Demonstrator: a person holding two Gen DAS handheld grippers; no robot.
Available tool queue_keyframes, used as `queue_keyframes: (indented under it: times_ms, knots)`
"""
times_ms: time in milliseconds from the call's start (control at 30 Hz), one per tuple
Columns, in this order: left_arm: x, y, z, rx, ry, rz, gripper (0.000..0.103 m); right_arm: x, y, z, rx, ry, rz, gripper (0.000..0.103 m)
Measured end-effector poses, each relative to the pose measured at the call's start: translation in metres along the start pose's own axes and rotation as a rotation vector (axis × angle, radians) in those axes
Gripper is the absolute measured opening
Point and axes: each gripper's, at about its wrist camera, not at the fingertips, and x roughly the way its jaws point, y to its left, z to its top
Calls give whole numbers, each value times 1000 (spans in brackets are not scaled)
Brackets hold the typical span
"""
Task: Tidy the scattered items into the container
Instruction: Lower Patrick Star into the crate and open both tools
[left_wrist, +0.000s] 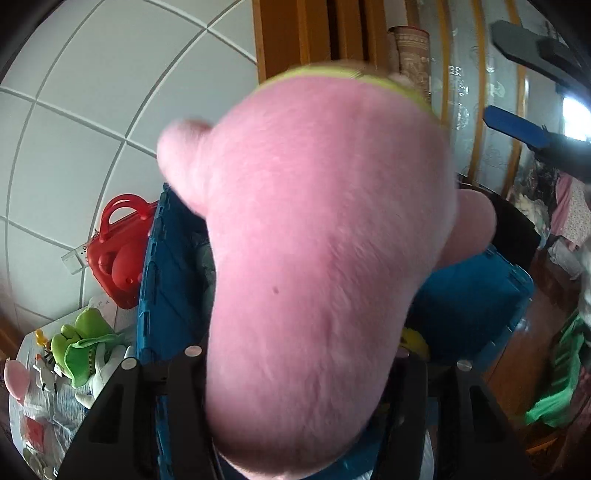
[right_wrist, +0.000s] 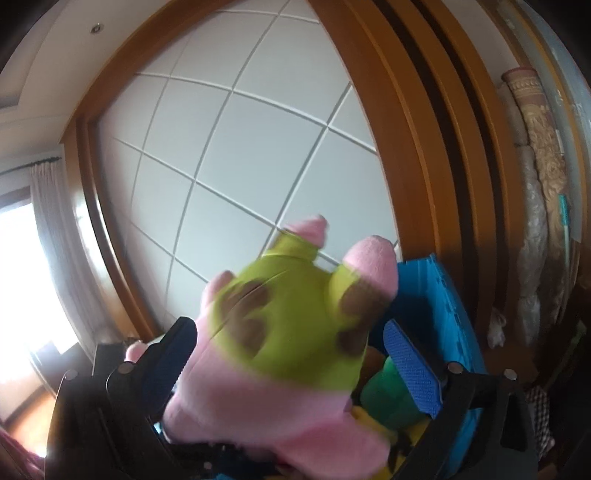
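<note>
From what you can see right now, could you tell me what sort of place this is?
Probably a lived-in room at home: a wood-framed panelled sliding door, a curtained window, and plush toys beside a blue crate.

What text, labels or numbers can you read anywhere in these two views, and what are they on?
None reads clearly.
Glass door panel: faint frosted marks beside etched patterns, too blurred to read.
White packets on the left: printing too small to read.
Pink plush toy, blue crate, red toy case: no writing visible.
</note>
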Motion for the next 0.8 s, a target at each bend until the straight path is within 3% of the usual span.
queue_keyframes:
  times_ms: [133, 267, 500, 800]
  knots:
    - [30, 18, 7, -64, 73, 65, 56, 23, -17, -4, 36, 24, 2, 103]
    - [48, 25, 0, -114, 151, 32, 56, 43, -33, -6, 49, 55, -22, 103]
    - [46, 25, 7, -110, 154, 34, 56, 68, -38, -12, 74, 105, -33, 103]
    - [21, 22, 6, -113, 132, 36, 56, 48, -23, -17, 54, 108, -69, 103]
